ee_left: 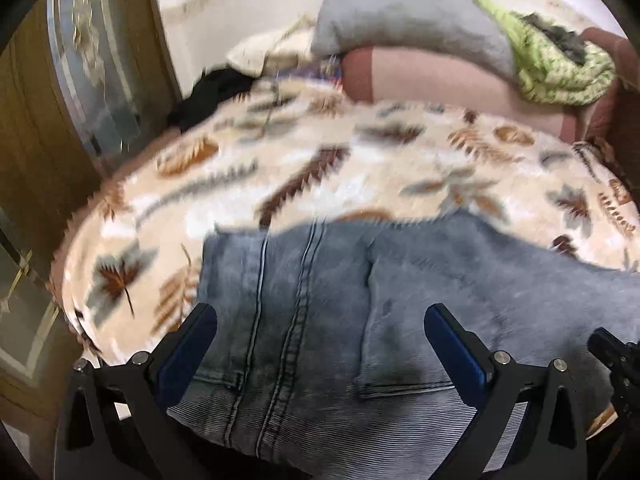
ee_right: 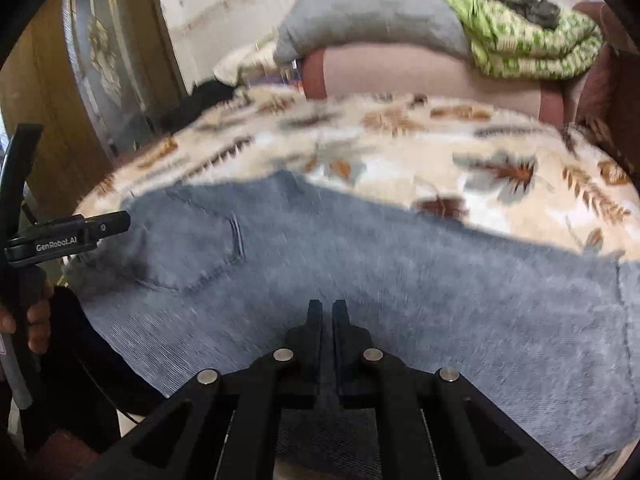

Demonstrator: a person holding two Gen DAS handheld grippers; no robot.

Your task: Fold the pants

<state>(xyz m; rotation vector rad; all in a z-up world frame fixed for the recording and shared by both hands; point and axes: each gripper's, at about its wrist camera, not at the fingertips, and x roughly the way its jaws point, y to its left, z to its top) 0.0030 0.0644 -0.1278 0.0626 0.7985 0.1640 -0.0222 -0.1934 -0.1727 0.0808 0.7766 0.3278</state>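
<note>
Grey-blue jeans (ee_left: 320, 300) lie flat on a leaf-patterned blanket (ee_left: 304, 168), waist end to the left with a back pocket (ee_left: 404, 320) facing up. My left gripper (ee_left: 320, 316) is open, its blue-padded fingers (ee_left: 188, 344) spread above the waist and seat seam. In the right wrist view the jeans (ee_right: 400, 280) stretch to the right. My right gripper (ee_right: 327, 306) is shut, its tips low over the denim near the front edge; whether cloth is pinched I cannot tell. The left gripper's body (ee_right: 68, 236) shows at the left there.
A grey pillow (ee_left: 408, 20) and a green patterned cloth (ee_left: 560, 60) rest on a pink sofa back (ee_left: 440, 80) behind the blanket. A wooden cabinet with glass (ee_left: 80, 80) stands at the left. Dark cloth (ee_left: 212, 92) lies at the blanket's far left corner.
</note>
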